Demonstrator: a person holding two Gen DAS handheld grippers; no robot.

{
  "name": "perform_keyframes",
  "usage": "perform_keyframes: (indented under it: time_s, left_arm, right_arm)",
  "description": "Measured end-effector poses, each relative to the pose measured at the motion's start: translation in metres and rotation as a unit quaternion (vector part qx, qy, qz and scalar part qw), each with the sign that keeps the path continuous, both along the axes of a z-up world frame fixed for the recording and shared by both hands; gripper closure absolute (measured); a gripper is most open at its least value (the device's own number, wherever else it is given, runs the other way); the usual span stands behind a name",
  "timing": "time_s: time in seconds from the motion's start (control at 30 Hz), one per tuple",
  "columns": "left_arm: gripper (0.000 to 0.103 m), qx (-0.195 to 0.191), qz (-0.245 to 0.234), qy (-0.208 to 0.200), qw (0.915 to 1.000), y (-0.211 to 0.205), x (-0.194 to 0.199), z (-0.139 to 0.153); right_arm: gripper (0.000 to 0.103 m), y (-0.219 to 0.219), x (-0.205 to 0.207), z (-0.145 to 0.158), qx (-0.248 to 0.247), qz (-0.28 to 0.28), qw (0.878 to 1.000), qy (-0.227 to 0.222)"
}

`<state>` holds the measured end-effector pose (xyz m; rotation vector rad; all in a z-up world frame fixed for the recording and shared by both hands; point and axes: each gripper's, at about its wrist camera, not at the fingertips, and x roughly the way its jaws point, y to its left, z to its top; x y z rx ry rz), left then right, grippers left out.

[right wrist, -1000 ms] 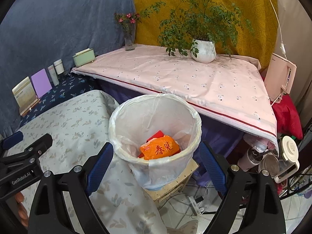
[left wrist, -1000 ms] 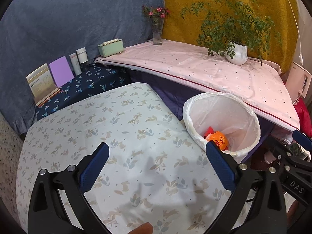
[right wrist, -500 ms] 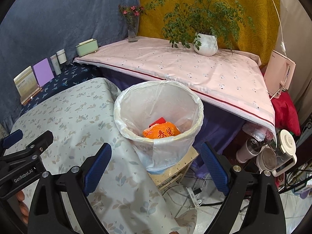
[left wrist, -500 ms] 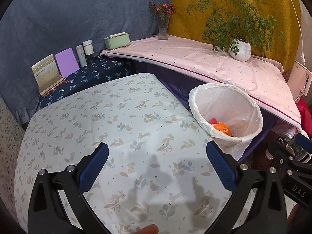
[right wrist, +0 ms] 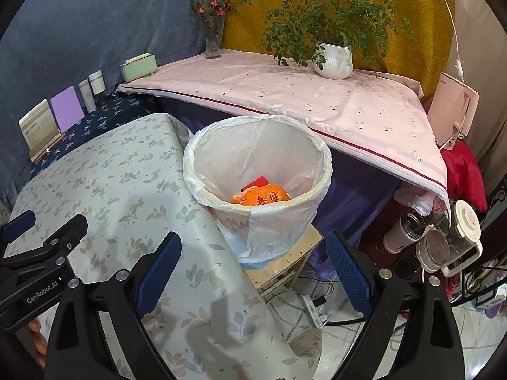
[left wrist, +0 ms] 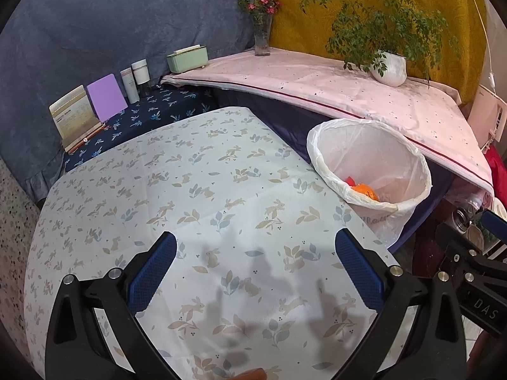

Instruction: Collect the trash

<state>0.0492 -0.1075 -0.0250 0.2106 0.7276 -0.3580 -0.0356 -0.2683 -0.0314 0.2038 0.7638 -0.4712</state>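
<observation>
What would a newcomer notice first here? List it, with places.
First, the white-lined trash bin beside the table's right edge, with an orange wrapper and a red scrap inside. Next, the leaf-print tablecloth in front of both open grippers, the left gripper above it and the right gripper near the bin. Behind, a leafy potted plant stands on the pink shelf.

Both views were evenly and fairly brightly lit, colours saturated. Soft grey shadows of the gripper arms fell forward on the floral tablecloth (left wrist: pixel 202 190) — light apparently came from above and behind the cameras. No hard glare; only a faint sheen on the bin liner (right wrist: pixel 256 158) (translucent, slightly washed out at its rim). Focus held sharp through the centre. Strong fisheye bowing bent the pink shelf edge (right wrist: pixel 317 117) — black vignette filled the corners, detail smeared toward them.
</observation>
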Motion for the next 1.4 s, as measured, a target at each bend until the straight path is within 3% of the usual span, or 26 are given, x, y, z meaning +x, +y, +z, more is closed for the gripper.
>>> perform_keyframes:
  time_s: [1.4]
  left_arm:
    - [0.007, 0.008, 0.015, 0.034, 0.9993, 0.002, 0.008, -0.021]
  right_arm:
    - [0.015, 0.012, 0.006, -0.016, -0.01, 0.007, 1.0, 0.014]
